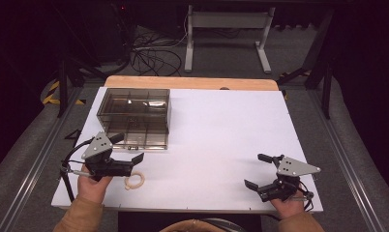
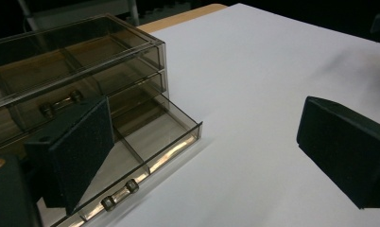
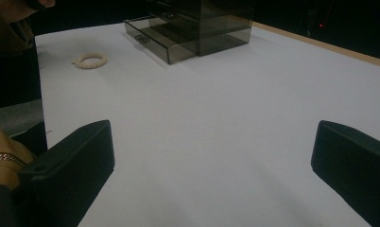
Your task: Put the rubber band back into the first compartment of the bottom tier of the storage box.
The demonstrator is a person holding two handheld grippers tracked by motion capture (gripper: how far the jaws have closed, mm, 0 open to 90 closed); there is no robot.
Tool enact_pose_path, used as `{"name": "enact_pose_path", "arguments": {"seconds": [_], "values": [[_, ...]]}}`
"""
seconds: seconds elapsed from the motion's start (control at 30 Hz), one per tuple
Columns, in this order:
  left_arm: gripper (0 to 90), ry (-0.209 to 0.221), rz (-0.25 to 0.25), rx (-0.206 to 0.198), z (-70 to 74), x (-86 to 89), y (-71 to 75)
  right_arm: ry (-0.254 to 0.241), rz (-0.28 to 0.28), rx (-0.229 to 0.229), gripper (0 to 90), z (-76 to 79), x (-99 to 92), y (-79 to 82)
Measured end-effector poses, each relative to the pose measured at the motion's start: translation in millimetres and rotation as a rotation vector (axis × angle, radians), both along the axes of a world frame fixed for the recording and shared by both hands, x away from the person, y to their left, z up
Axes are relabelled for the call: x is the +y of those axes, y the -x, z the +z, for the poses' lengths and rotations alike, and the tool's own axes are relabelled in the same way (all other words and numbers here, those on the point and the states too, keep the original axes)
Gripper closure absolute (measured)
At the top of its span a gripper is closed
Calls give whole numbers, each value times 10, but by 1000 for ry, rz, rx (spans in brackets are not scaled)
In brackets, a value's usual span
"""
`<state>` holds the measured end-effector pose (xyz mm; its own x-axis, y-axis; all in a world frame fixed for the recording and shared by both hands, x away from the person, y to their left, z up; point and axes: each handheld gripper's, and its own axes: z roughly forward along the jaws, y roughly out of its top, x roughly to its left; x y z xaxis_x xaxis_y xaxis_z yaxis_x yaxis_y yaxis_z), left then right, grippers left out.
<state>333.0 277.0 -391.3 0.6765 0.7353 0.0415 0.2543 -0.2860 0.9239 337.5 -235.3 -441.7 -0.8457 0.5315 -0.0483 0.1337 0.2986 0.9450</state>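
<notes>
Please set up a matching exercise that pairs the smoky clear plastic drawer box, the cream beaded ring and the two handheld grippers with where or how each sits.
1. smoky clear plastic drawer box
2. cream beaded ring
3. left gripper
4. right gripper

A. open, at the table's near right
B. bottom drawer pulled out
C. flat on the white sheet, near the left hand
D. open, beside the drawer front

Pairs: 1-B, 2-C, 3-D, 4-A

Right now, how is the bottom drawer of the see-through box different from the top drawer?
The bottom drawer is pulled out toward the person, while the top drawer is pushed in, flush with the box. The bottom drawer's inside is open from above and its dividers show; the top drawer stays covered by the box's lid. The left claw sits right by the bottom drawer, not the top one. Both are smoky clear plastic with a small bar handle.
</notes>
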Motion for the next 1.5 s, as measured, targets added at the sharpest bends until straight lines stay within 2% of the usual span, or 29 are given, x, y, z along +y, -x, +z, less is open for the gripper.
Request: {"name": "enact_pose_path", "arguments": {"seconds": [0.07,0.33,0.47,0.63,0.77,1.03,1.17,1.33,1.5], "values": [[61,-14,-29,-8,1,9,2,0,0,1,10,-1,1,-2],[100,-68,-36,7,16,-5,18,-1,4,4,11,-3,5,-2],[198,-111,-57,46,20,-8,19,0,7,5,11,-4,7,-1],[246,-121,-63,118,10,19,-16,3,10,5,12,-6,11,-3],[253,-147,-62,160,-8,28,-40,3,13,7,13,-8,12,-3],[262,-193,-55,216,-40,15,-55,9,17,9,15,-10,16,-4],[264,-220,-50,232,-69,17,-69,11,18,9,16,-12,16,-6],[286,-271,-41,257,-122,-5,-76,12,20,10,18,-12,13,-7],[291,-279,-38,300,-170,1,-87,12,23,11,18,-12,15,-6]]}}
